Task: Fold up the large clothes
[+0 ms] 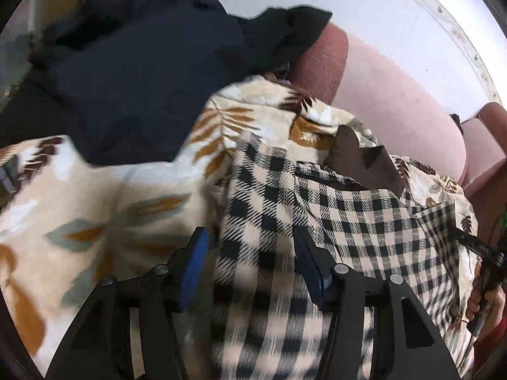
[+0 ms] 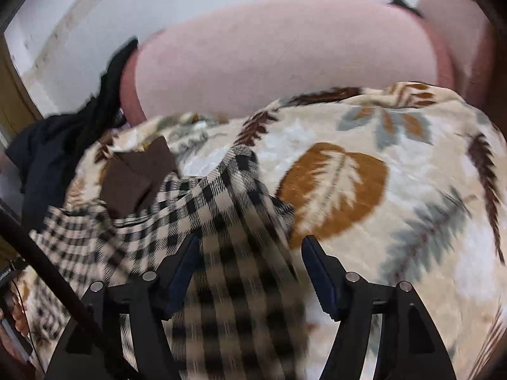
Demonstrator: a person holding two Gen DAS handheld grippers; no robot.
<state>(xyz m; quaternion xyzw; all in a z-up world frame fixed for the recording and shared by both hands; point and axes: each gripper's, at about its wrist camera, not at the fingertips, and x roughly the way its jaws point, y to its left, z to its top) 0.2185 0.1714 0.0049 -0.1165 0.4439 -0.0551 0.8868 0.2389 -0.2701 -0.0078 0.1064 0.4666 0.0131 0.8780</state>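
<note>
No readable text, labels, brands or numbers anywhere.

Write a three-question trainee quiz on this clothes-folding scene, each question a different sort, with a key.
1. True or false: the left tool is clamped on the checked garment.
2. Multiple choice: what does the checked garment lie on? A) bare floor B) leaf-print blanket C) wooden table
3. Fill in: the collar of the checked garment is ____ in colour.

Key: 1 false, both tools stand open above the cloth, including the right tool; 2 B; 3 brown.
</note>
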